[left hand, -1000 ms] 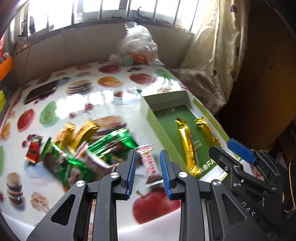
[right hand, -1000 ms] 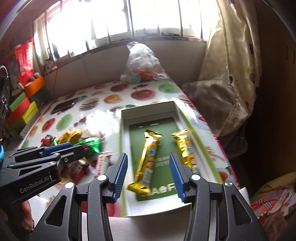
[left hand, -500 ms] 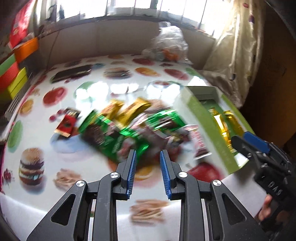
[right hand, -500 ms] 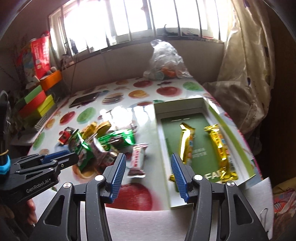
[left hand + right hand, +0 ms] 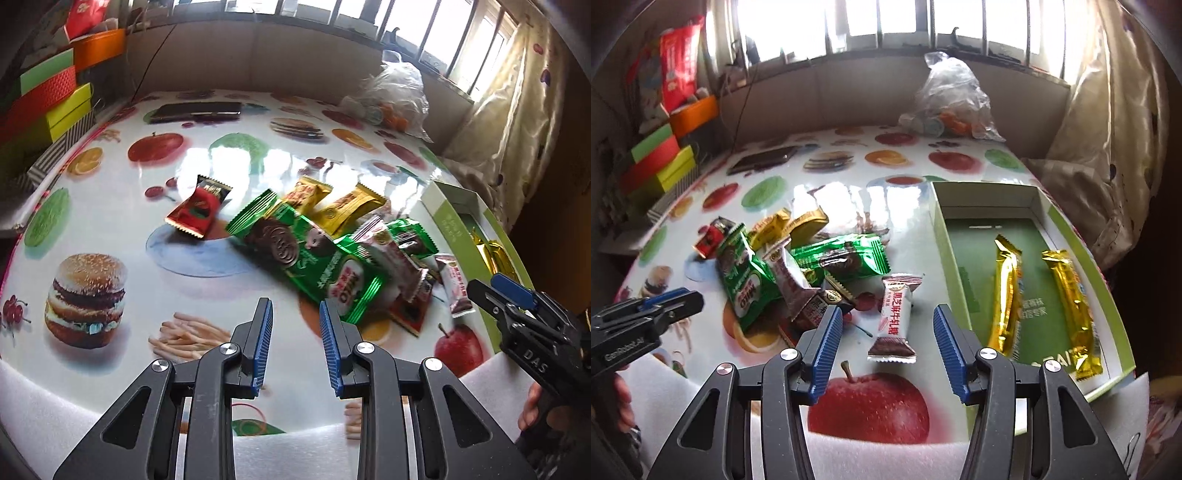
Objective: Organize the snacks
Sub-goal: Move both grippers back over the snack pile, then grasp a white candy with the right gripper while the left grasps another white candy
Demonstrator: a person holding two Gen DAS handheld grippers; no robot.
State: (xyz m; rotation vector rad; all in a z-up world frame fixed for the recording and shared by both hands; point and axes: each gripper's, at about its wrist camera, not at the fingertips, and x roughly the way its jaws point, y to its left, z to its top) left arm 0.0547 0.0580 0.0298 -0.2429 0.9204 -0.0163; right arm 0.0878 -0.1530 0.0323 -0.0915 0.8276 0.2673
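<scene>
1. Two grippers hang above a worktop (image 5: 849,177) printed with fruit, burgers and fries; neither has hold of anything.
2. The left gripper (image 5: 295,325) has its blue pads a narrow gap apart, with only bare worktop between them. Its right pad tip sits just beside the near end of a long green Milo wrapper (image 5: 314,258).
3. The right gripper (image 5: 888,332) has its jaws spread wide, with a white-and-brown nougat bar (image 5: 895,317) lying flat on the worktop between them. The pads do not touch it.
4. The snack pile (image 5: 790,258) lies in the middle of the worktop, left of the box: green wrappers, yellow packets (image 5: 332,203) on its far side, brown-and-white sweets overlapping in the heap.
5. A small red packet (image 5: 197,212) lies apart at the pile's left edge, one end tilted up.
6. An open, shallow, green-lined box (image 5: 1027,195) stands along the worktop's right edge. Two gold-foil bars (image 5: 1006,295) lie lengthwise in it, side by side and apart.
7. A knotted clear plastic bag (image 5: 949,96) sits at the far edge, near the right corner, and a dark phone (image 5: 199,109) lies flat near the far left corner.
8. Coloured boxes (image 5: 55,96) are stacked off the worktop's left side.
</scene>
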